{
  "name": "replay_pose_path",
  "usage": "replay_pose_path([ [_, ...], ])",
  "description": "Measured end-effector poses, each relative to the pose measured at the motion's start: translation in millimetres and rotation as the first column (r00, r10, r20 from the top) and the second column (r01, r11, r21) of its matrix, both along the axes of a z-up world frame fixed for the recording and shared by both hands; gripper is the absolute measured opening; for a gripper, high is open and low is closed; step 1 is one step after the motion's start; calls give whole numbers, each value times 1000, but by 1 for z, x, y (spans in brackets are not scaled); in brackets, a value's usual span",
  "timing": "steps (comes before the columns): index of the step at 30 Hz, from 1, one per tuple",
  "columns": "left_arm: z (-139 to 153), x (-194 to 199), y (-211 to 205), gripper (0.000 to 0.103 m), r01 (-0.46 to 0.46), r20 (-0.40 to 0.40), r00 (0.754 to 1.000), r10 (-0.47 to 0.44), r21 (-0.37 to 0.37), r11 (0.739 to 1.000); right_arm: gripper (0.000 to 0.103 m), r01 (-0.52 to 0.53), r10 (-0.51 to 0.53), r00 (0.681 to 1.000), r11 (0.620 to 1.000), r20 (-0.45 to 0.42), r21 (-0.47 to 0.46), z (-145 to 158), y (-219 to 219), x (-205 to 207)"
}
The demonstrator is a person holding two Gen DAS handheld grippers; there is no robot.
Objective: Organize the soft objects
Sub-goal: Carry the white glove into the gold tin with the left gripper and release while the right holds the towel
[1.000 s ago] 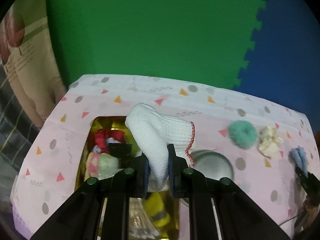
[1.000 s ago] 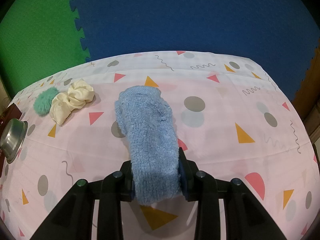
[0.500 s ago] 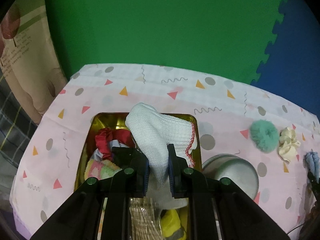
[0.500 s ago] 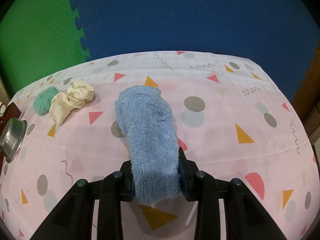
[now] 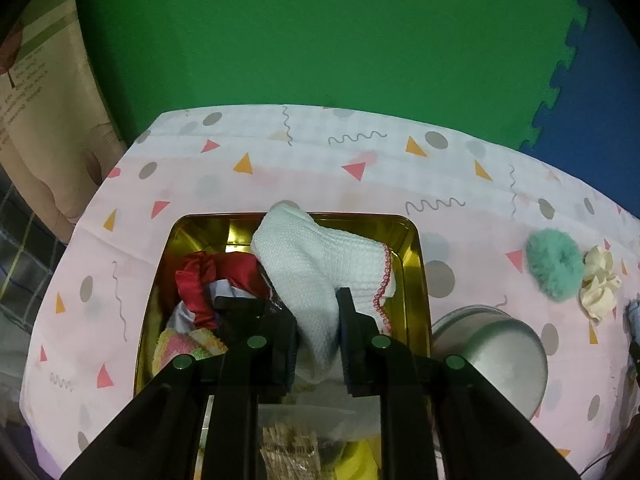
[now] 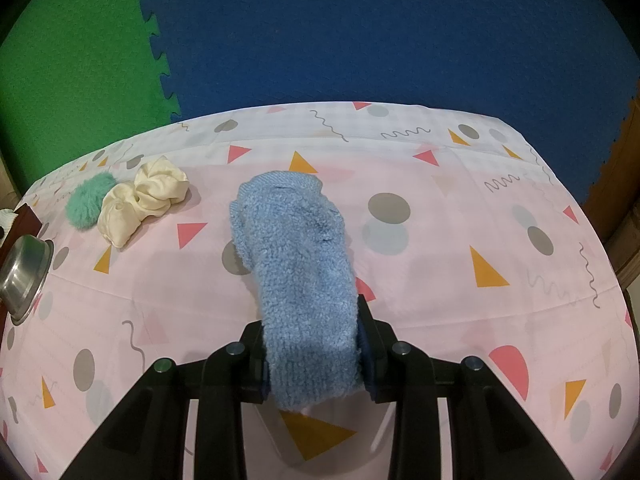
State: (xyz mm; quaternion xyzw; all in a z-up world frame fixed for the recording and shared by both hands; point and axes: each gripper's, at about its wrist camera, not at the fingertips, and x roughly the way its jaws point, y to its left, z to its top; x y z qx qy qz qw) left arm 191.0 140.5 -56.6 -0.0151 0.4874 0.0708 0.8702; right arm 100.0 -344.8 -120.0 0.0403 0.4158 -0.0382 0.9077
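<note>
The left gripper (image 5: 318,328) has the white sock (image 5: 320,264) between its pads above the gold tin (image 5: 416,264). Its jaws have just been opening a little, and the knit is still pinched at the foot end, while the cuff with the red trim flops over toward the tin's right wall. The sock looks light and limp, with a waffle knit that should not slip. I judge it will fold wherever it is unsupported, so a pinch mid-body carries it best. The right gripper (image 6: 314,356) is clamped narrow around the blue fuzzy sock (image 6: 296,256), which stands forward over the worktop (image 6: 440,240). That one is thicker and springier, squashing under the pads and bulging to either side of them.

Only the left wrist view looks into the tin, where a red cloth (image 5: 208,276) and a striped pastel cloth (image 5: 184,344) are already packed, with the steel bowl (image 5: 496,344) just beside its right wall. The right wrist view shows the teal scrunchie (image 6: 90,200) touching the cream scrunchie (image 6: 144,200), both loose on the worktop and well apart from the blue sock. It catches only the bowl's edge and barely a corner of the tin
</note>
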Motion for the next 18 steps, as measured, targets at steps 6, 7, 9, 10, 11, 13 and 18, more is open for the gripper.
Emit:
replay_pose_path([
  [6, 3, -3, -2, 27, 7, 15, 1000, -8, 26, 1000, 34, 0, 0, 1000, 1000, -1, -4, 0, -1, 0],
  [7, 4, -5, -2, 30, 7, 21, 1000, -7, 34, 999, 34, 0, 0, 1000, 1000, -1, -5, 0, 0, 0],
  [9, 8, -8, -3, 35, 9, 31, 999, -10, 41, 999, 34, 0, 0, 1000, 1000, -1, -7, 0, -1, 0],
  [10, 11, -10, -4, 37, 11, 38, 999, -13, 39, 999, 34, 0, 0, 1000, 1000, -2, -7, 0, 0, 0],
  [11, 15, -13, -4, 38, 10, 49, 999, -12, 39, 999, 34, 0, 0, 1000, 1000, -2, -7, 0, 0, 0],
  [13, 21, -18, -4, 38, 8, 63, 998, -10, 39, 999, 34, 0, 0, 1000, 1000, -2, -8, 0, 0, 0],
  [18, 37, -42, -8, 39, 8, 109, 994, -16, 70, 998, 34, 0, 0, 1000, 1000, -2, -9, 0, 0, 0],
])
